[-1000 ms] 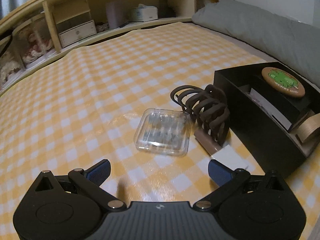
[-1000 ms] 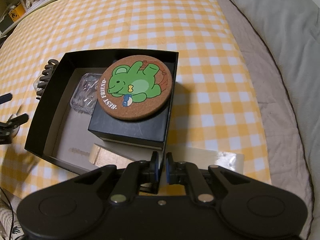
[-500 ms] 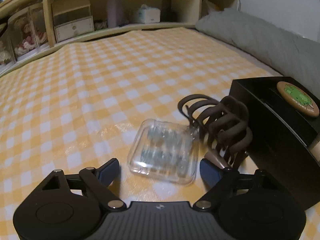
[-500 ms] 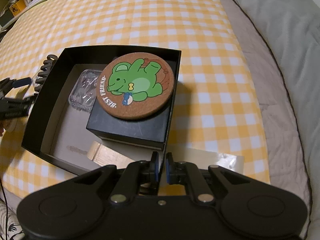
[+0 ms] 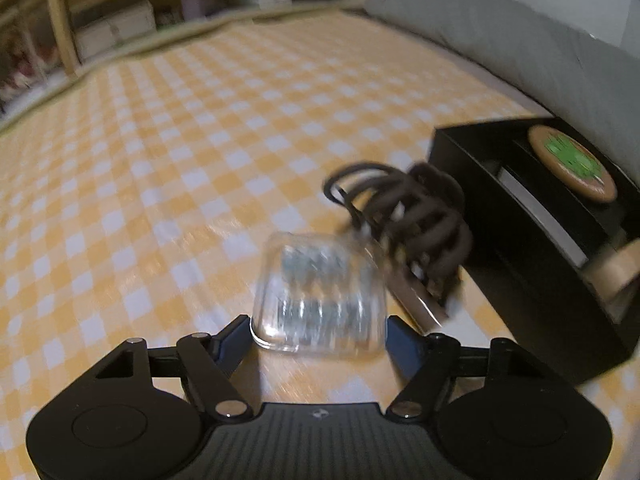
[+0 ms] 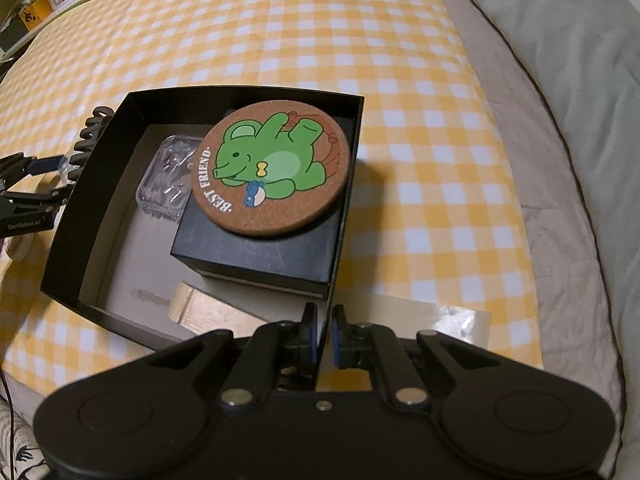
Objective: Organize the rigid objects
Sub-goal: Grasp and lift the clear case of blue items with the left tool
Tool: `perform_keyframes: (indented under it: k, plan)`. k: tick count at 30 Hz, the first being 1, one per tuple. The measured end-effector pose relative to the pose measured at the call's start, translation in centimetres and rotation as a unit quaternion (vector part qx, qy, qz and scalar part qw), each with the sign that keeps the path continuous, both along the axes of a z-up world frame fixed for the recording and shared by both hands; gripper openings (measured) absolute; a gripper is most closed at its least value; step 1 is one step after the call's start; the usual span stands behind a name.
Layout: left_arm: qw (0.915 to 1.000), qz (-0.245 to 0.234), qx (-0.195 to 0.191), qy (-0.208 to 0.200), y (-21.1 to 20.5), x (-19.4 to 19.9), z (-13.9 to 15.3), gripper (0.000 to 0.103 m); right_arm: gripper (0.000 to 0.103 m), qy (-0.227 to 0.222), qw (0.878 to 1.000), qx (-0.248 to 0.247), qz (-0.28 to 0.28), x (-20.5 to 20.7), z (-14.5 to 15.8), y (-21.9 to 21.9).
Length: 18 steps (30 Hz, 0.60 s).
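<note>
A clear plastic case lies on the yellow checked cloth, between the blue pads of my left gripper; the pads touch or nearly touch its sides, and the frame is blurred. A dark brown claw hair clip stands just behind it, beside the black box. My right gripper is shut on the near wall of the black box. Inside are a smaller black box topped by a cork coaster with a green bear, another clear case and a wooden piece.
A grey pillow lies behind the box. Wooden shelves with small items run along the far edge of the bed. A flat white piece lies on the cloth by the right gripper. The left gripper shows at the right wrist view's left edge.
My left gripper has moved forward onto the clear case and its jaws have closed in around it. The right gripper has kept its hold on the box wall.
</note>
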<state>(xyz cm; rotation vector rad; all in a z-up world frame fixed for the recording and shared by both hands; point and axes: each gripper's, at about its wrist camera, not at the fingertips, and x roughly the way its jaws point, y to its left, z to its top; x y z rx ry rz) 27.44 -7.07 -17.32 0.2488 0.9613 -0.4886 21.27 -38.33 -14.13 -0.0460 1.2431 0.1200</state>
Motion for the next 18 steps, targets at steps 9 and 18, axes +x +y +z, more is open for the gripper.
perform_keyframes:
  k: [9,18]
  plan:
    - [0.998,0.05,-0.009,-0.038,-0.3,-0.2,0.3,0.087,0.008,-0.001,1.0,0.0,0.001,0.0,0.1,0.0]
    - [0.9935,0.095,-0.02,-0.059,-0.5,0.3,-0.6,0.089,0.008,0.0,1.0,-0.002,0.003,0.0,0.0,0.0]
